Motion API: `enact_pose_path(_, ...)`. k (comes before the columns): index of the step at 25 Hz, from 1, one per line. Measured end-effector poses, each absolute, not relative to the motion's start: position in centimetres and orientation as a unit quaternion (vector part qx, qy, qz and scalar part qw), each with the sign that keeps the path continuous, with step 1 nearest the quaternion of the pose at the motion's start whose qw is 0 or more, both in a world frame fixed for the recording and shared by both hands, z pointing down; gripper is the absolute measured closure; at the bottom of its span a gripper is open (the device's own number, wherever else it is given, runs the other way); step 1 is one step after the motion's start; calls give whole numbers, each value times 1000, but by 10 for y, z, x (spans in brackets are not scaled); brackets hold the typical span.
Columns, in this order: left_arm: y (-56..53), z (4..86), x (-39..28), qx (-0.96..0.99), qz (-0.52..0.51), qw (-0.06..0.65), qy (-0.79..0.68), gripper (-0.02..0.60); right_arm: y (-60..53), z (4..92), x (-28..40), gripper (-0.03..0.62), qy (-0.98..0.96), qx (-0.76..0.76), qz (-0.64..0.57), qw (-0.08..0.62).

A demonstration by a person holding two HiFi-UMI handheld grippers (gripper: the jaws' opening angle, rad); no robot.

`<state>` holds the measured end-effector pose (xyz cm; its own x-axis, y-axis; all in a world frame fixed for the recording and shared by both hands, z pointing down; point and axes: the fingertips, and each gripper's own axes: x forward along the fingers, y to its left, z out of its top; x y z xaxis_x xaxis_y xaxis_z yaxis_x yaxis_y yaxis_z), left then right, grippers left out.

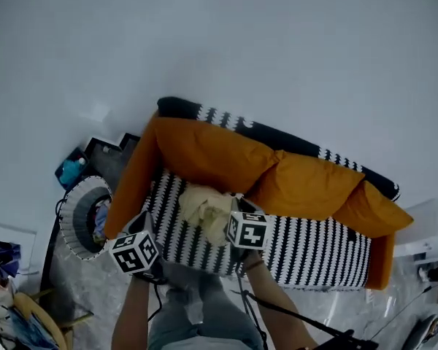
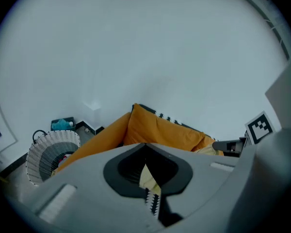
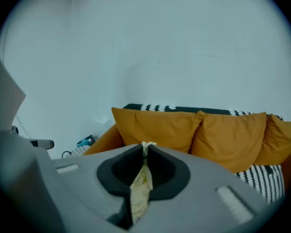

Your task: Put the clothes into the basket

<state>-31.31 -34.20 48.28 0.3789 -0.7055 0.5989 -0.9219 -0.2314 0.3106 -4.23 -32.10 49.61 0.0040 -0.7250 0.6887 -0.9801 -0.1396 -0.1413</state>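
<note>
A pale yellow garment hangs bunched above the black-and-white striped sofa seat, held up between both grippers. My left gripper is shut on one part of this cloth, and its marker cube shows at the garment's left. My right gripper is shut on another part of the cloth, with its cube just right of the bundle. The round white wire basket stands on the floor off the sofa's left arm, with some clothes inside.
Orange cushions line the sofa back against a white wall. A dark box with a teal item sits behind the basket. Clutter lies at the lower left, a white cabinet at the right. The person's legs stand before the sofa.
</note>
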Motion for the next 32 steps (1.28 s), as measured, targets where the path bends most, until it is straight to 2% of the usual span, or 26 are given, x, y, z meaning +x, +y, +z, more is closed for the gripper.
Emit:
enact_pose_path(19,-391,294,-390,785,10,228,-575,583,-385,241,-133,566,-735,651,148,116)
enact_pose_path(26,-402,235,-431,779,-22,182,-600,583,-407,187,-174,566,-766,623,120,100)
enact_pose_path(32,-399,219,-501,764,-36,166,-623,583,-424,154,-245,566,-795,593,91,88)
